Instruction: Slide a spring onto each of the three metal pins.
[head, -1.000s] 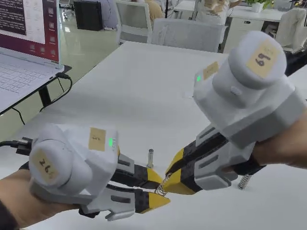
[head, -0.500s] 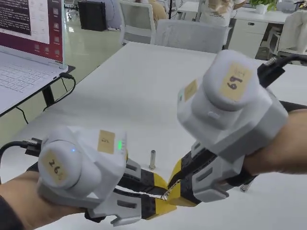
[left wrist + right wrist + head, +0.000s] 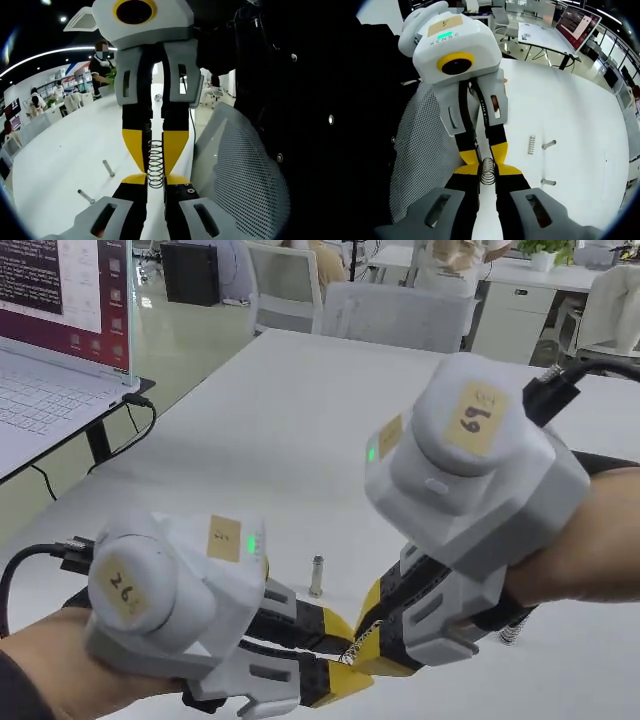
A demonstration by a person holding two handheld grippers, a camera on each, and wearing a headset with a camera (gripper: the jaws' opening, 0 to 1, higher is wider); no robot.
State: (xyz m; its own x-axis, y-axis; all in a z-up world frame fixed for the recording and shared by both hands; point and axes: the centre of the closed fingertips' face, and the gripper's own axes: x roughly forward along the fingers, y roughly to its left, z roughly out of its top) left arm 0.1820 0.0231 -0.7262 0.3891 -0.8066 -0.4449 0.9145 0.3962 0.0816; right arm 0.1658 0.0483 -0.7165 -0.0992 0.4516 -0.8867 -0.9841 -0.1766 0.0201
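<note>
Left claw (image 3: 156, 183) and right claw (image 3: 488, 183) both clench the spring (image 3: 156, 161); unsynchronised release could flick it away from the pin (image 3: 316, 575) at its 11 o'clock.

Surface (image 3: 290, 430): white.
Laptop (image 3: 40, 350): open on a separate desk at left, screen lit.
Cable (image 3: 140, 425): black, hanging off that desk's edge.
Grey chair (image 3: 395, 315): at the surface's far edge.
White chair (image 3: 285, 285): behind it.

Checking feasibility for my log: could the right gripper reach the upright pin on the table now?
Probably yes. The pin stands just beyond the right gripper on bare table, nothing between; but its jaws share a spring with the left gripper.
</note>
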